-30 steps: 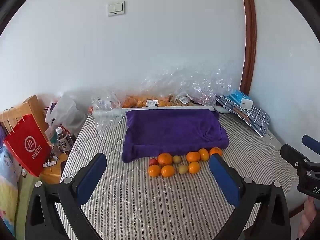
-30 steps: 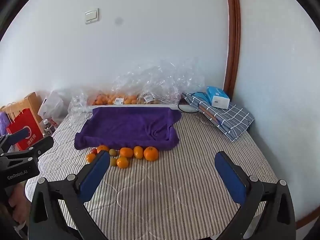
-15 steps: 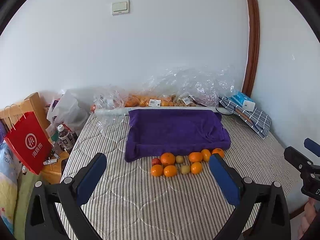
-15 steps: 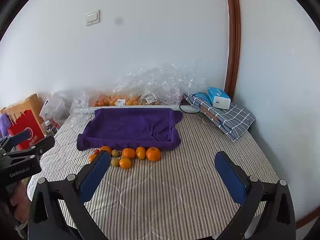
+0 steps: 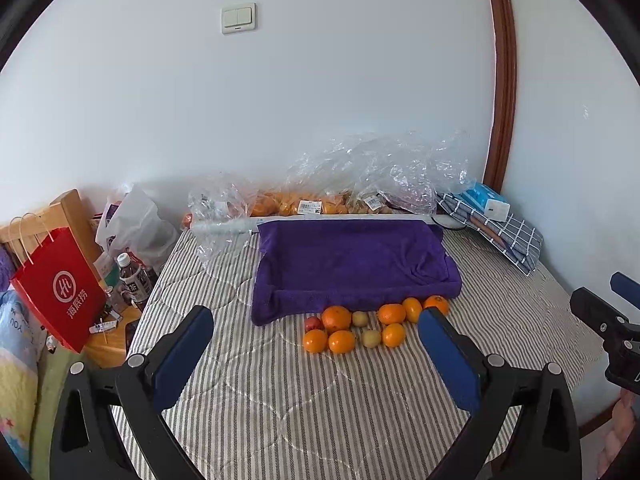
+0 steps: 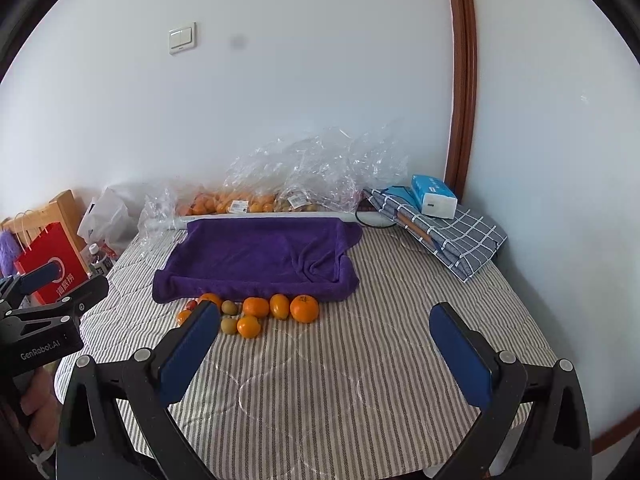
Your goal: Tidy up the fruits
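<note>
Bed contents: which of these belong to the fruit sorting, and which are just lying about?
Job:
loose oranges
small greenish fruits
red fruit
purple towel

Lying about:
plastic bags
checked cloth
tissue pack
red bag
bottle

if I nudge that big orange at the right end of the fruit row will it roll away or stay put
The big orange is round, so a push would probably set it rolling. The striped quilt looks soft and may slow it quickly. Pushed backward, it would likely stop against the purple towel edge right behind it. It looks firm enough for the open right tool to grip.
</note>
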A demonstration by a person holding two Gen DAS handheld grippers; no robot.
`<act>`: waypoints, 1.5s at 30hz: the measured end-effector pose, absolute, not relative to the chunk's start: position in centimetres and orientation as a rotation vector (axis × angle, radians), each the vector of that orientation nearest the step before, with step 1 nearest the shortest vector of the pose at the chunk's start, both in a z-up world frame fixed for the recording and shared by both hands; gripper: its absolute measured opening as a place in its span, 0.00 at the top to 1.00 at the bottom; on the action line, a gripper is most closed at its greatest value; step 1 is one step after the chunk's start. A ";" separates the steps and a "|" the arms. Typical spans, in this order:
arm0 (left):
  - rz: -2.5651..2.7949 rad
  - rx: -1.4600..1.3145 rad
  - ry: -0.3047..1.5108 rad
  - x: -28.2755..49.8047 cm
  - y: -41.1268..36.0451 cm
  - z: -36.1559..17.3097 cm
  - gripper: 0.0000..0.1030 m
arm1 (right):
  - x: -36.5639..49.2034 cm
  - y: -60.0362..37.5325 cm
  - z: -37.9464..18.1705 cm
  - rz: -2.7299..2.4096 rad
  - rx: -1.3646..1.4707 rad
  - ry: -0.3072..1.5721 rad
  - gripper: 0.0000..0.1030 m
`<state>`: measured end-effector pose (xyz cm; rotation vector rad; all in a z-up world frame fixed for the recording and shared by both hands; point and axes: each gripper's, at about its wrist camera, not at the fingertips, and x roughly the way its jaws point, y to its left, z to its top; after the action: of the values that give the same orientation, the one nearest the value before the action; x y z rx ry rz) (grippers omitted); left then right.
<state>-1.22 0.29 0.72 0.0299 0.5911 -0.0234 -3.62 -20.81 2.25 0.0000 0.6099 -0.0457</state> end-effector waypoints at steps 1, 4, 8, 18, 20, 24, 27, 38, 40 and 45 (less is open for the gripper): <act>-0.028 0.025 0.589 -1.2 0.3 0.8 0.00 | -3.8 -20.8 2.2 -0.042 0.003 0.608 0.00; -0.024 0.029 0.585 -1.3 0.3 0.9 0.00 | -3.8 -20.8 2.3 -0.038 0.010 0.606 0.00; -0.026 0.037 0.586 -1.3 0.0 0.8 0.00 | -4.0 -20.8 2.4 -0.037 0.007 0.602 0.00; -0.026 0.019 0.576 -2.0 0.5 1.0 0.00 | -4.2 -20.9 2.5 -0.032 0.017 0.602 0.00; -0.025 0.016 0.573 -2.1 0.5 1.0 0.00 | -4.4 -20.8 2.6 -0.032 0.012 0.598 0.00; -0.021 0.022 0.572 -2.1 0.4 1.4 0.00 | -4.6 -20.8 2.9 -0.025 0.011 0.590 0.00; -0.027 0.024 0.559 -2.4 0.1 1.9 0.00 | -4.9 -20.8 3.2 -0.032 0.004 0.583 0.00; -0.031 -0.012 0.505 -3.1 0.8 3.1 0.00 | -5.4 -20.6 3.8 -0.039 -0.007 0.568 0.00; -0.036 -0.014 0.504 -3.0 0.8 3.2 0.00 | -5.4 -20.6 3.7 -0.040 -0.003 0.569 0.00; -0.034 -0.021 0.515 -2.9 1.3 2.7 0.00 | -5.0 -20.7 3.2 -0.038 0.011 0.580 0.00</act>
<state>-2.89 1.28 2.69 -0.0206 0.5151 -0.0340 -4.97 -20.66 3.20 0.0107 0.5802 -0.0380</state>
